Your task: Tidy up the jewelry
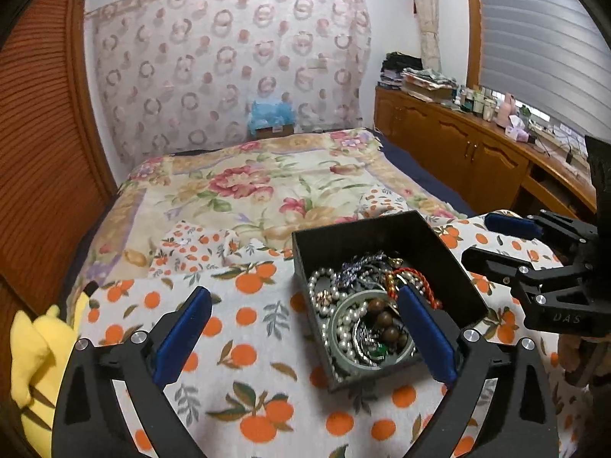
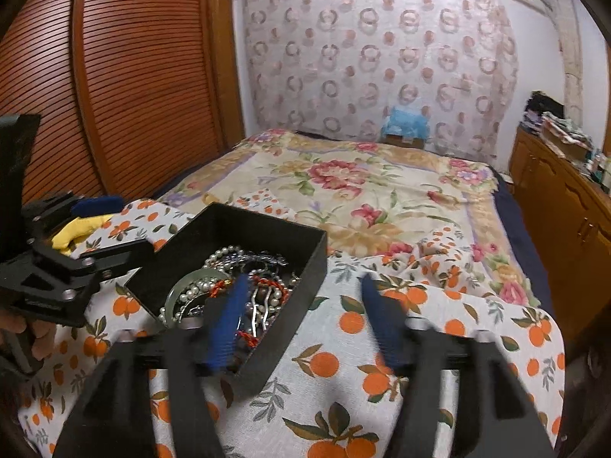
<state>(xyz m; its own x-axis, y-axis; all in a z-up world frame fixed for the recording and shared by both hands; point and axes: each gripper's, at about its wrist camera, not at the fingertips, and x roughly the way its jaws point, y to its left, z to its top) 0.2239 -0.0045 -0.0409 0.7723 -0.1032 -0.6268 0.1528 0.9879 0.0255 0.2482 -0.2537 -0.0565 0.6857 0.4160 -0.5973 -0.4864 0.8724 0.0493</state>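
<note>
Blue-padded fingers (image 1: 183, 339) of the left hand-held gripper (image 1: 305, 328) fill the foreground of the left wrist view, spread wide apart and grasping nothing. Its right finger reaches over the near right part of the black jewelry box (image 1: 385, 297), while its left finger hangs over the orange-print cloth (image 1: 244, 374) well to the left of the box. Inside the box lies a tangle of jewelry (image 1: 366, 305): pearl strands, a pale green bangle, brown wooden beads, a red cord and silvery chains.

From the right wrist view, the right hand-held gripper (image 2: 301, 324) is likewise released, its jaws apart and holding nothing; its image is blurred. Its left finger sits over the near corner of the jewelry box (image 2: 236, 267), above a silver hairpin and pearls, and its right finger is over the cloth to the right of the box. The box stands on the orange-print cloth near the foot of the bed (image 2: 362, 191), which carries a floral blanket. A yellow plush toy (image 1: 34, 362) lies at the bed's left edge. Wooden cabinets (image 1: 458, 152) run along the right wall.
</note>
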